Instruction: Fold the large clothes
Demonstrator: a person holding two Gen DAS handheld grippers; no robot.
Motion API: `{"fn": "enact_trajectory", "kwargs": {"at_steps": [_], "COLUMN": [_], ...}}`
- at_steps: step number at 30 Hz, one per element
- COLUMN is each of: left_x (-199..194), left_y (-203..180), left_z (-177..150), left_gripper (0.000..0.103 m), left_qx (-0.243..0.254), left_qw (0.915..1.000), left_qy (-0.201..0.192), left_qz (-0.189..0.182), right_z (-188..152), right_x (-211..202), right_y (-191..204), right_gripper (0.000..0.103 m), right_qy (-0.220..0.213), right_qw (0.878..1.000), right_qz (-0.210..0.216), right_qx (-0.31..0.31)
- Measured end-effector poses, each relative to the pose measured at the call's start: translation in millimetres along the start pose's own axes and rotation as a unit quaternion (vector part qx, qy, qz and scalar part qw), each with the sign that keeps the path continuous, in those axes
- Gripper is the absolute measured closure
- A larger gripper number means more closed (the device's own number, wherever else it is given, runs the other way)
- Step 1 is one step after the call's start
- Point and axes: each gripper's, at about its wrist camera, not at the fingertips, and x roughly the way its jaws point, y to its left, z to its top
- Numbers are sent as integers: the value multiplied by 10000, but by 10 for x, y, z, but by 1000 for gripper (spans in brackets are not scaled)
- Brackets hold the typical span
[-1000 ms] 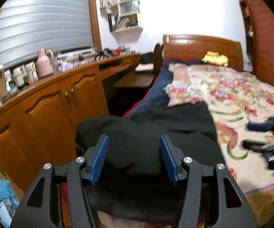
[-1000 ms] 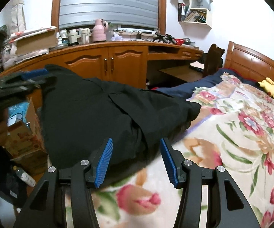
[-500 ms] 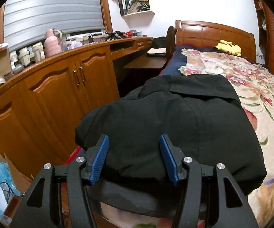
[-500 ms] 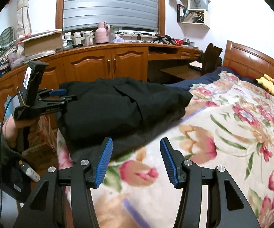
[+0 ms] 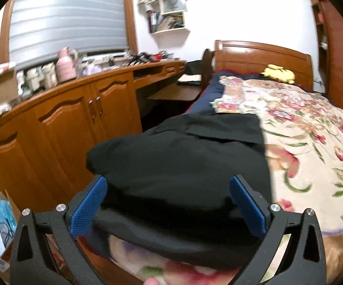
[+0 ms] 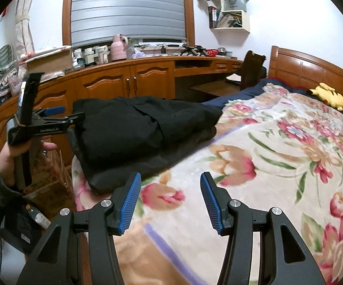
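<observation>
Black garment (image 6: 133, 128) lies folded in a thick bundle on the flowered blanket (image 6: 278, 166) at the bed's corner, along the edge that faces the wooden cabinets (image 6: 128, 83). The left gripper (image 5: 169, 204), held in the person's hand (image 6: 7, 156), is at the bundle's near end; its jaws are opening, the blue pads wide on either side of the cloth. The right gripper (image 6: 170, 200) hovers over bare blanket beside the bundle, its fingers half apart and holding nothing
</observation>
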Motion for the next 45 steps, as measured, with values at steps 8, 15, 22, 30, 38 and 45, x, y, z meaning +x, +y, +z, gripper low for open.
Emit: {"fn": "enact_trajectory", "kwargs": {"at_steps": [8, 15, 22, 30, 38, 45], "left_x": [-308, -404, -445, -505, -684, -786], "left_y": [-898, -1765, -2506, -3086, -3407, -3425], "left_z": [28, 4, -114, -208, -278, -418], "left_gripper": [0, 0, 0, 0, 0, 0], "left_qx": [346, 466, 641, 721, 920, 921], "left_qw": [9953, 9836, 9734, 9645, 9602, 9621], "left_qy": [-234, -236, -149, -74, -277, -483], "left_qz": [-870, -1728, -2197, -2541, -2624, -2519], "right_z": [-302, -619, -872, -1125, -1258, -1423], "right_x": [-270, -671, -1043, -1495, -1907, -2208], "right_y": [-231, -585, -863, -1027, -963, -758], "right_gripper": [45, 40, 39, 23, 19, 19], "right_qy": [44, 8, 21, -49, -395, -900], "right_qw": [9986, 9929, 9836, 9656, 9431, 9320], "right_qz": [-481, -1002, -1520, -2233, -2959, -3227], "right_qx": [222, 645, 975, 1329, 1466, 1383]}}
